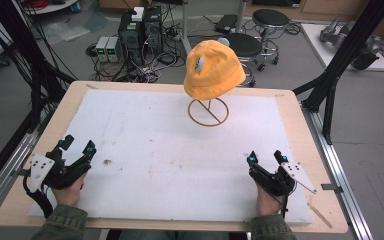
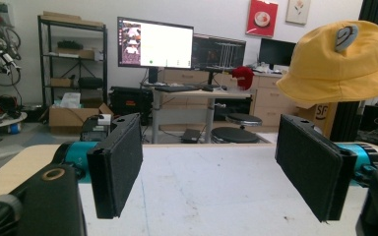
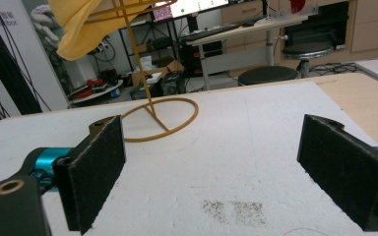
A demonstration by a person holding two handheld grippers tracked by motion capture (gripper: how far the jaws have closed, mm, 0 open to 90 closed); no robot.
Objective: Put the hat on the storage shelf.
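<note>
While both grippers rest low in the high view, the left gripper [image 1: 78, 146] sits at lower left and the right gripper [image 1: 266, 157] at lower right, each with jaws spread wide and gripping nothing. A yellow hat [image 1: 213, 70] hangs on a wire stand [image 1: 208, 112] at upper centre of the white mat [image 1: 170, 150], well apart from both. Left gripper view: hat [image 2: 338, 61] at upper right, crown and grey patch visible, stand base hidden. Right gripper view: ring base of the stand [image 3: 160, 119] at centre left, hat brim [image 3: 86, 24] cut off at the top edge; a dark smudge [image 3: 234, 209] lies between the jaws.
</note>
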